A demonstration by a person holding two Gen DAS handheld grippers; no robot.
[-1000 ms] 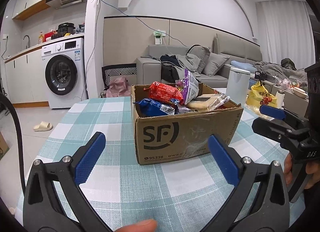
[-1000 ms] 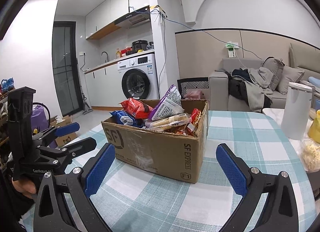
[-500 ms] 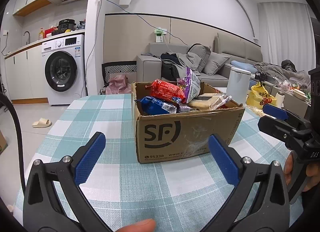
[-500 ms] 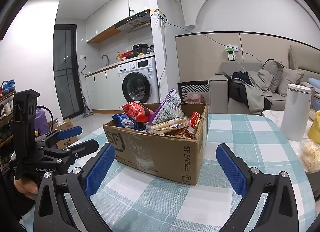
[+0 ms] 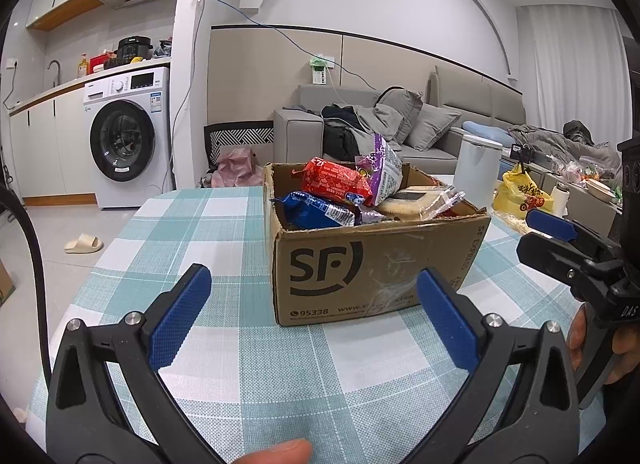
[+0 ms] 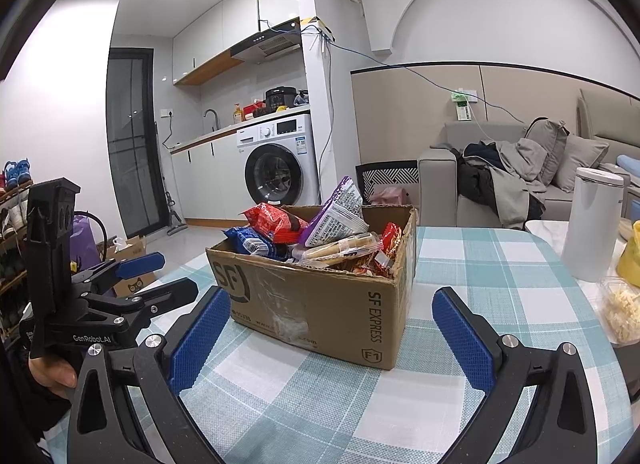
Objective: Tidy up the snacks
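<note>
A brown SF cardboard box stands on the checked tablecloth, also in the right wrist view. It holds several snack packs: a red bag, a blue bag, a purple-and-white bag and a clear cracker pack. My left gripper is open and empty, just short of the box's front. My right gripper is open and empty, facing the box's corner. Each gripper shows in the other's view: the right one, the left one.
A white canister, a yellow bag and a clear tub of food stand at the table's right side. A sofa with clothes and a washing machine lie beyond the table.
Both grippers have tilted slightly, so the box sits a little lower in the right wrist view. Both stay open. The box and snacks have not moved.
</note>
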